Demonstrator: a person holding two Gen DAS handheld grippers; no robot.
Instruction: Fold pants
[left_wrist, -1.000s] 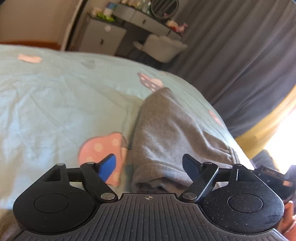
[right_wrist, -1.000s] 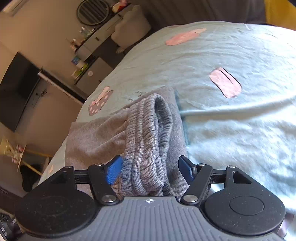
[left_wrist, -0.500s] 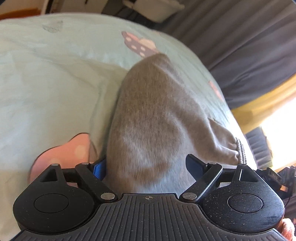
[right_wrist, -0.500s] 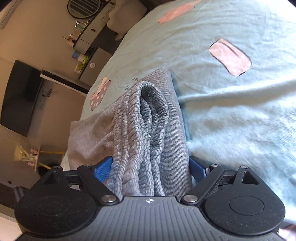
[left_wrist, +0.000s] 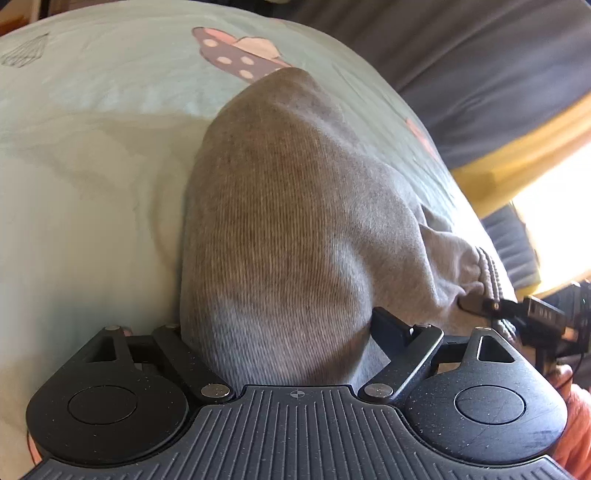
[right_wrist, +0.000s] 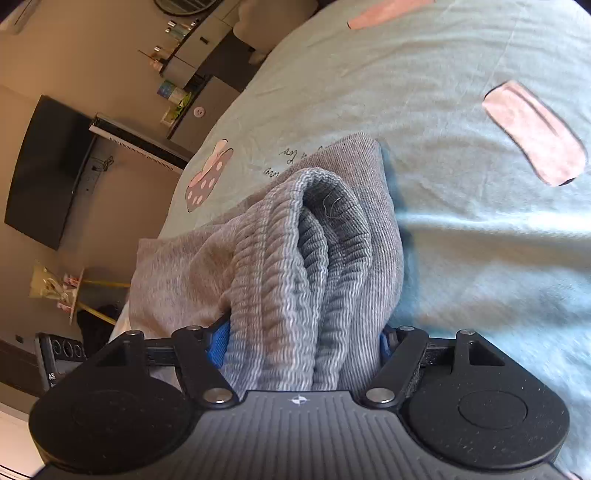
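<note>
Straddling opposite ends of the folded grey pants (left_wrist: 295, 221) lying on the bed sheet (left_wrist: 92, 184), the left gripper (left_wrist: 280, 332) gapes wide and the right gripper (right_wrist: 303, 339), jaws just narrowing, hugs the ribbed waistband (right_wrist: 295, 258); next, I judge, both must clamp firmly.

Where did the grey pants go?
The folded grey pants lie on the light blue bedsheet, bundled between the fingers of the right gripper; the left gripper straddles their other end.
</note>
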